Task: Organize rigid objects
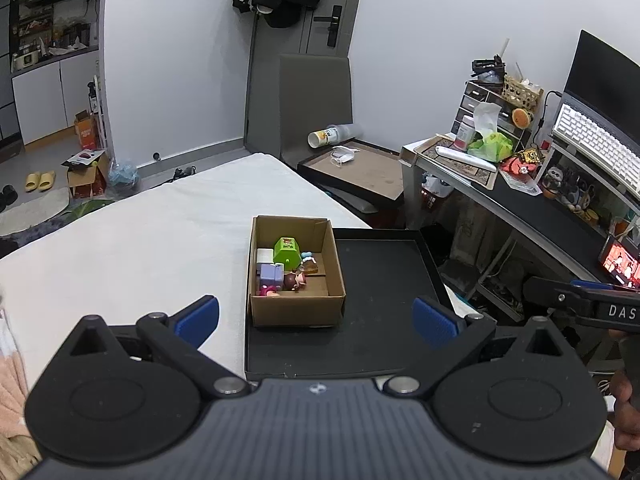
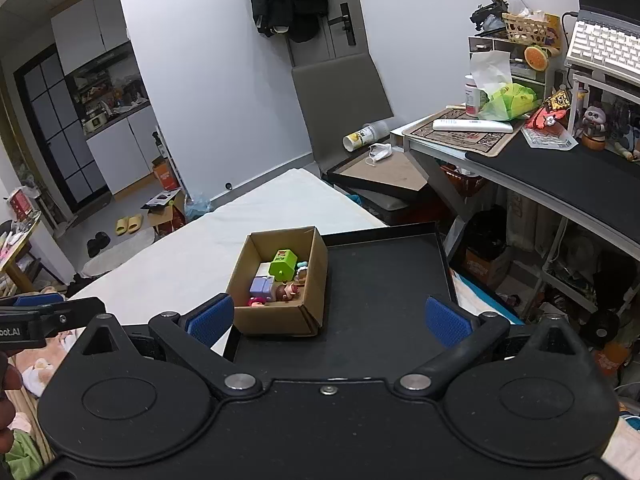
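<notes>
— Ahead of the left gripper (image 1: pixel 316 320), between its spread blue fingertips (image 1: pixel 198 318), what sits there?

— An open brown cardboard box (image 1: pixel 295 304), on the near-left part of a shallow black rectangular tray (image 1: pixel 384 280). Its left wall runs along the tray's left edge, just beside the white bed surface (image 1: pixel 140 240). The fingers are wide apart and grip nothing.

— And inside the box?

— Small rigid toys, bunched toward its left and middle: a lime-green plastic block toy (image 1: pixel 287 251), a lilac cube-shaped toy (image 1: pixel 271 274), a small brown-haired doll figure (image 1: pixel 295 280) lying down, and a white block (image 1: pixel 264 257) behind the cube. Smaller pieces at the right side are too small to tell.

— How about the right gripper (image 2: pixel 330 320)?

— Its fingers are also well apart, empty. The same box (image 2: pixel 280 320) lies forward of its left fingertip (image 2: pixel 210 322), nearly touching it in the picture; the green toy (image 2: pixel 283 266) shows over the rim.

— Where is free room?

— Beyond the right fingertip of either gripper the tray floor (image 2: pixel 384 280) is bare up to its raised far and right rims. Left of the box the bed stretches out flat. Past the tray's right rim the ground drops away to a cluttered grey desk (image 2: pixel 560 168).

— Do the grippers see each other?

— Yes, the right one's black body (image 1: pixel 592 304) shows at the left view's right edge, well apart from the box.
</notes>
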Demonstrator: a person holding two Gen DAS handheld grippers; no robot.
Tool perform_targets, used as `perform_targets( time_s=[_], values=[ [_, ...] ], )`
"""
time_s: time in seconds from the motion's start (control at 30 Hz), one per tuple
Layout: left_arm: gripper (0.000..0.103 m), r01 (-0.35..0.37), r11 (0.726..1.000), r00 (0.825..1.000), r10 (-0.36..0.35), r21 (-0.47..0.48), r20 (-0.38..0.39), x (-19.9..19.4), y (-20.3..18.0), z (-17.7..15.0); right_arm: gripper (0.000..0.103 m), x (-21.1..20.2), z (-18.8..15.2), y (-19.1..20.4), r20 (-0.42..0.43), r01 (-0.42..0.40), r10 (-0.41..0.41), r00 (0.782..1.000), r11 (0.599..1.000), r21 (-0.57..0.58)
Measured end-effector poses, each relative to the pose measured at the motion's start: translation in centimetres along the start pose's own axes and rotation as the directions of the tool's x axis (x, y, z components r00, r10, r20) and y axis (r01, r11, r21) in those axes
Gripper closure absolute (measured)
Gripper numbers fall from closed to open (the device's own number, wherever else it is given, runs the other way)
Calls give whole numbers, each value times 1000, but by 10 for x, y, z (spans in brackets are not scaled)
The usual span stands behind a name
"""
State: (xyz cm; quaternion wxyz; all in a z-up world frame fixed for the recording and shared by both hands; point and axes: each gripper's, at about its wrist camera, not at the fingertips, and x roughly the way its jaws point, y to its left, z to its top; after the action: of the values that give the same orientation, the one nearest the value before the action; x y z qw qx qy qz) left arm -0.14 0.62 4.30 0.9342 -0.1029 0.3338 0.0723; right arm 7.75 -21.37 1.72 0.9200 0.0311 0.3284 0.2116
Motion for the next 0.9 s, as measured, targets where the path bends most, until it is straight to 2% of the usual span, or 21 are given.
perform_targets(
  time_s=[0.43, 0.7, 0.9],
  values=[
    [1, 13, 1000, 1000, -13, 12, -2, -3, -1, -4, 0, -2, -3, 3, 2, 0, 0, 1000, 1000, -7],
    [1, -14, 999, 1000, 15, 30, -17, 1, -4, -4, 0, -3, -3, 2, 2, 0, 0, 1000, 1000, -4],
    [1, 9, 1000, 1000, -9, 22, -20, 0, -4, -5, 0, -4, -3, 0, 3, -1, 1, 1000, 1000, 1]
  ],
)
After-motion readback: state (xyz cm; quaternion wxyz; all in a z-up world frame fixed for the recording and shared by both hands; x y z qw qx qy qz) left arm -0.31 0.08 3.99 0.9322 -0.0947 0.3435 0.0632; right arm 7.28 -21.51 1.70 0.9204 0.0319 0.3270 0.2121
